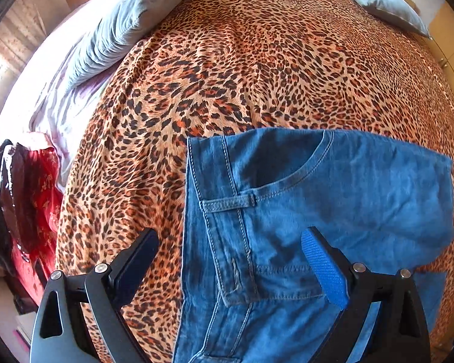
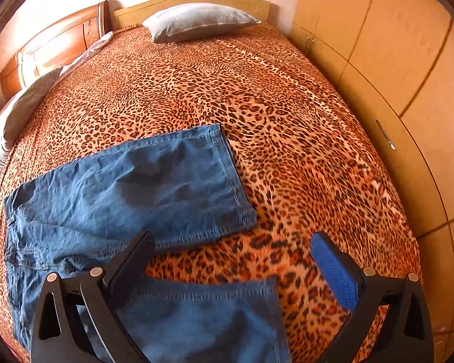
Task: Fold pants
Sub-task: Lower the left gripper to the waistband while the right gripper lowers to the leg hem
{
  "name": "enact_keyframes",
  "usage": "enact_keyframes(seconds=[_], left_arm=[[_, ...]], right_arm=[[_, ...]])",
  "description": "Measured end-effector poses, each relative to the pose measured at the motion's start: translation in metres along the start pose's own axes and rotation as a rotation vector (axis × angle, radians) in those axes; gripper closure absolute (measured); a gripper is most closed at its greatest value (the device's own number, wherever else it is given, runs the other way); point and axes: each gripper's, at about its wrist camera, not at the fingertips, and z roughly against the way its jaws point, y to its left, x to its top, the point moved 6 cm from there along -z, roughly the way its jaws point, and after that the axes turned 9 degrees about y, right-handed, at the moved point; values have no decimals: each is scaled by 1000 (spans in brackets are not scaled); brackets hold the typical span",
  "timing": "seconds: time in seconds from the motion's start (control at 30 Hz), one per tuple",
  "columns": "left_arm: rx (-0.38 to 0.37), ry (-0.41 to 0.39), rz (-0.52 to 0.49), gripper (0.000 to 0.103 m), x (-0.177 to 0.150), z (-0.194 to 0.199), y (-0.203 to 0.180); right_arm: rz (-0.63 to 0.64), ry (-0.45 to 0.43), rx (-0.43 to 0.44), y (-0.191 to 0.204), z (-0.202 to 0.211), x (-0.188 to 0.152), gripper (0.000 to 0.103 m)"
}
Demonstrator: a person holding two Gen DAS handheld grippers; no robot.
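Blue denim pants (image 1: 333, 199) lie flat on a leopard-print bedspread (image 1: 227, 69). In the left wrist view I see the waistband end with a pocket and belt loop. My left gripper (image 1: 230, 242) is open and empty, hovering over the waistband edge. In the right wrist view the pants (image 2: 154, 181) show their two legs spread apart, one hem far and one hem near. My right gripper (image 2: 231, 242) is open and empty above the gap between the leg ends, over the bedspread (image 2: 257, 96).
A grey-blue pillow (image 1: 127, 27) lies at the left and another (image 2: 196, 19) at the wooden headboard (image 2: 57, 42). Red clothing (image 1: 36, 208) hangs off the bed's left side. A tan wardrobe (image 2: 393, 75) runs along the right edge of the bed.
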Motion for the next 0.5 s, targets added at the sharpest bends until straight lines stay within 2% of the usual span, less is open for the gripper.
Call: enact_keyframes(seconds=[0.07,0.2,0.3,0.4,0.5], left_arm=[[-49,38,40,7,20,-9,9],[-167,72,149,7,60,-31,29],[-249,93,201,7,85,-52,36],[-281,137,188,7,100,-74,32],[-287,183,126,7,104,-90,22]], right_arm=[[1,10,4,0,-21,25,0],[-52,51,78,6,-63,66,0],[-59,74,96,12,-93,91,0],[-53,97,110,21,-120,109,0],[-23,123,125,30,-140,118,0]])
